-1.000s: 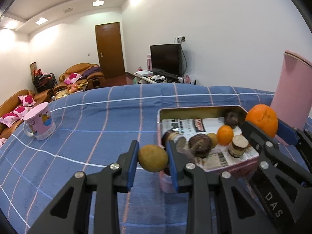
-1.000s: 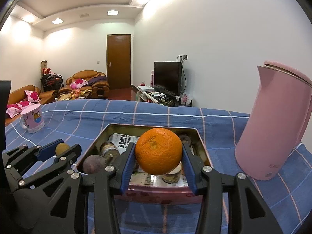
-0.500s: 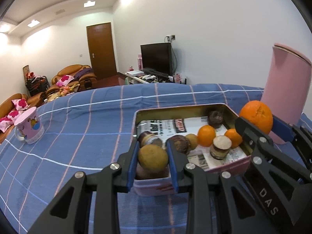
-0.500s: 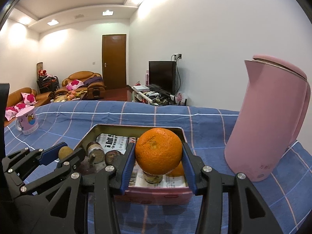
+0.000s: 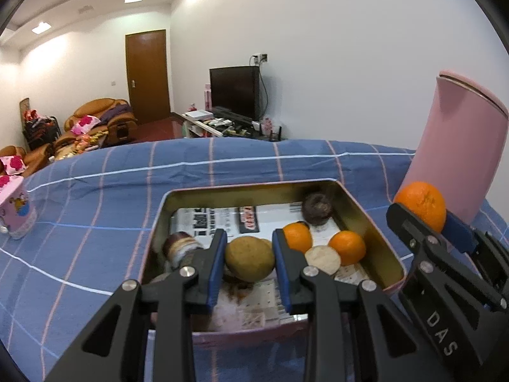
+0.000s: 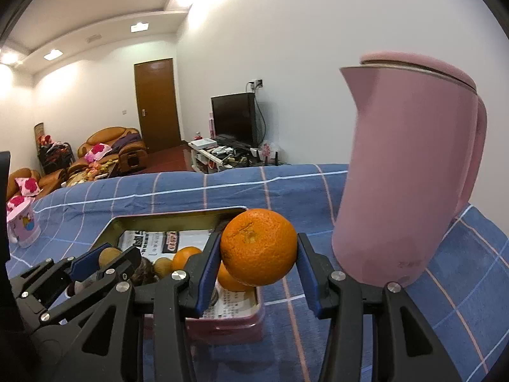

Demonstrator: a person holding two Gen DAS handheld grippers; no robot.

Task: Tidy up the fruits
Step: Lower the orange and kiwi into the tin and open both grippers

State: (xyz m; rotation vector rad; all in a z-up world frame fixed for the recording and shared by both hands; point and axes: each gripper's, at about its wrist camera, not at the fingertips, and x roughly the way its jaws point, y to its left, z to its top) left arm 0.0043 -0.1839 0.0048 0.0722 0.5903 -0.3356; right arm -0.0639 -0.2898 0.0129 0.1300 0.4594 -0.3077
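Note:
My left gripper (image 5: 249,259) is shut on a small brown-yellow fruit (image 5: 249,262) and hangs over the near left part of a pink tin tray (image 5: 372,222) lined with newspaper. Two small oranges (image 5: 346,246), a dark round fruit (image 5: 316,208) and several other fruits lie in the tray. My right gripper (image 6: 258,251) is shut on a large orange (image 6: 258,251), held above the tray's (image 6: 178,218) near right corner. In the left wrist view the right gripper (image 5: 423,213) shows at the right with that orange (image 5: 420,203).
A tall pink kettle (image 6: 407,175) stands on the blue checked cloth (image 6: 318,184) just right of the tray. A pink mug (image 5: 14,211) sits far to the left. Beyond the table are sofas, a door and a television.
Both grippers have moved forward and to the right with their fruits. The small fruit now hangs over the tray instead of left of it. The large orange has shifted toward the tray's right corner and the kettle.

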